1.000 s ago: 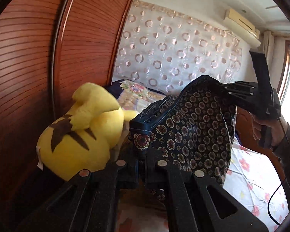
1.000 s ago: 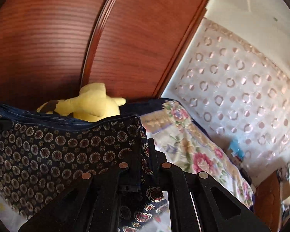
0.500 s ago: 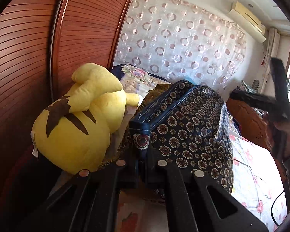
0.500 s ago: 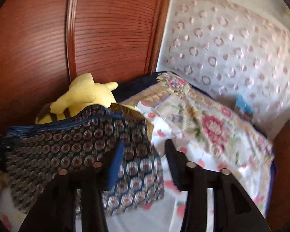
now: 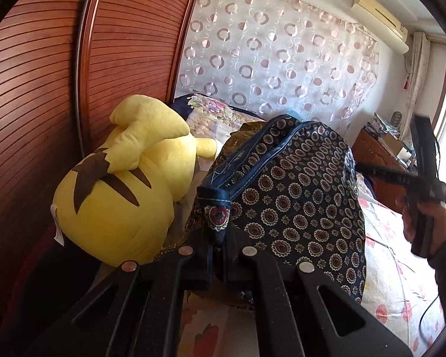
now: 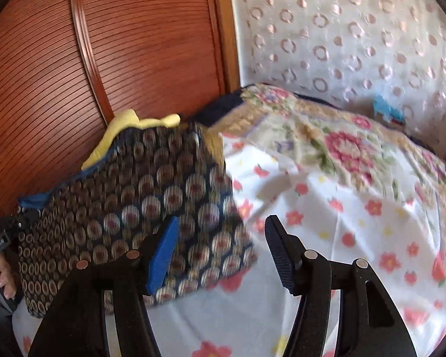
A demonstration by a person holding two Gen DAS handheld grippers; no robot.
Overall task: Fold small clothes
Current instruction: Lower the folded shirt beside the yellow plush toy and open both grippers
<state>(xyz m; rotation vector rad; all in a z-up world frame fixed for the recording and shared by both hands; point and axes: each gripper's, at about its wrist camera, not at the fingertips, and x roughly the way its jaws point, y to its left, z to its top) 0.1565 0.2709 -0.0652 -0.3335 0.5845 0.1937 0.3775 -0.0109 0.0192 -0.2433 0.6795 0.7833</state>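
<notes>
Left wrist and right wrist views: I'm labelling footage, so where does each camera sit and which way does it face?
Left wrist: on the left tongs, looking across the bed at a yellow plush and curtain; shut on the patterned garment; right hand visible.
Right wrist: on the right tongs, jaws opening with nothing between, looking down at the floral sheet; left hand at edge.
Shared: garment, plush, wardrobe, curtain.

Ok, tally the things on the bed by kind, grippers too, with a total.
Patterned garment: 1
Yellow plush toy: 1
Floral blanket: 1
Grippers: 2, left gripper and right gripper
Total: 5
</notes>
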